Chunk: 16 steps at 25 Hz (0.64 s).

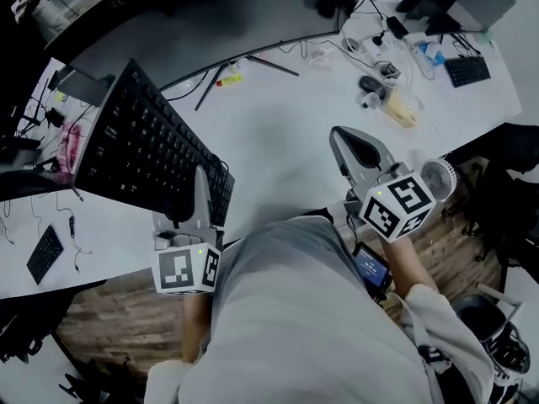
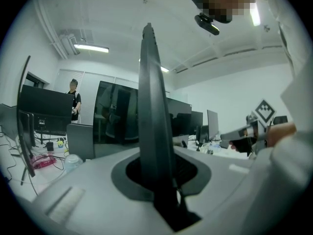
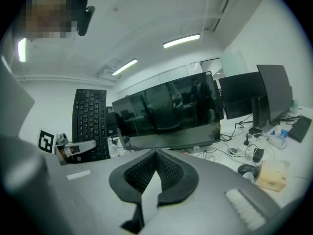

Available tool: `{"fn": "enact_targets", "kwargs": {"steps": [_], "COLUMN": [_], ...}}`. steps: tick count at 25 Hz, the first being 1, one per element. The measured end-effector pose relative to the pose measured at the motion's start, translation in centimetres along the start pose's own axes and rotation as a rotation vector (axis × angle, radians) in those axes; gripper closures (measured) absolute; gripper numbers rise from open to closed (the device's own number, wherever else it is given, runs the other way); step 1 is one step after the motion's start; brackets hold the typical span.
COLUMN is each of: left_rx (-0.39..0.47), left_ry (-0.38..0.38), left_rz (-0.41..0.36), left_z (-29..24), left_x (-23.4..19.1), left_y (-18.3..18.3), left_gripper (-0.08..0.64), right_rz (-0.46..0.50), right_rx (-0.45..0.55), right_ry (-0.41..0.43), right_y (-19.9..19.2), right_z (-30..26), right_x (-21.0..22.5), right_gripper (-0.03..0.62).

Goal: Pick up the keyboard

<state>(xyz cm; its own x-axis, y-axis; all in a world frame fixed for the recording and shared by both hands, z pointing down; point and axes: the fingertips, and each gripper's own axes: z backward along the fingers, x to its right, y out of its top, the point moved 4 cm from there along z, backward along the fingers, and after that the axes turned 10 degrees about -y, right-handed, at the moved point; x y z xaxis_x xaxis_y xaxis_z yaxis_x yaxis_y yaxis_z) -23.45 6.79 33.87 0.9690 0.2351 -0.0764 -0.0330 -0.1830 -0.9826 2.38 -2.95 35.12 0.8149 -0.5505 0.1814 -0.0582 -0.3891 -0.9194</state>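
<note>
In the head view the black keyboard (image 1: 147, 146) is lifted off the white desk (image 1: 278, 133) and tilted, its keys facing up and left. My left gripper (image 1: 202, 182) is shut on its near right edge. The left gripper view shows the keyboard (image 2: 151, 106) edge-on, standing upright between the jaws of that gripper (image 2: 156, 173). My right gripper (image 1: 354, 146) hovers over the desk to the right, shut with nothing in it. From the right gripper view the keyboard (image 3: 90, 124) appears at the left, beyond the shut right gripper (image 3: 155, 153).
A mouse (image 1: 370, 83), a yellowish box (image 1: 402, 108), a small black keyboard (image 1: 467, 70) and cables lie at the desk's far right. A small fan (image 1: 439, 178) sits by my right hand. A wide monitor (image 3: 166, 114) stands ahead. A person (image 2: 74, 99) stands far off.
</note>
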Motion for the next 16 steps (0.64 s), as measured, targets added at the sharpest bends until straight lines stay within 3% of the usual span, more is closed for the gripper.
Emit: {"fn": "enact_targets", "kwargs": {"steps": [16], "left_rx": [0.005], "left_ry": [0.023], "left_rz": [0.024], "left_z": [-0.2], "left_x": [-1.4], "left_y": [0.1], "left_gripper": [0.560], "right_rz": [0.041], "right_rx": [-0.019], "right_ry": [-0.049], "right_y": [0.6], "right_z": [-1.2], "right_x": [0.3], "right_gripper": [0.592]}}
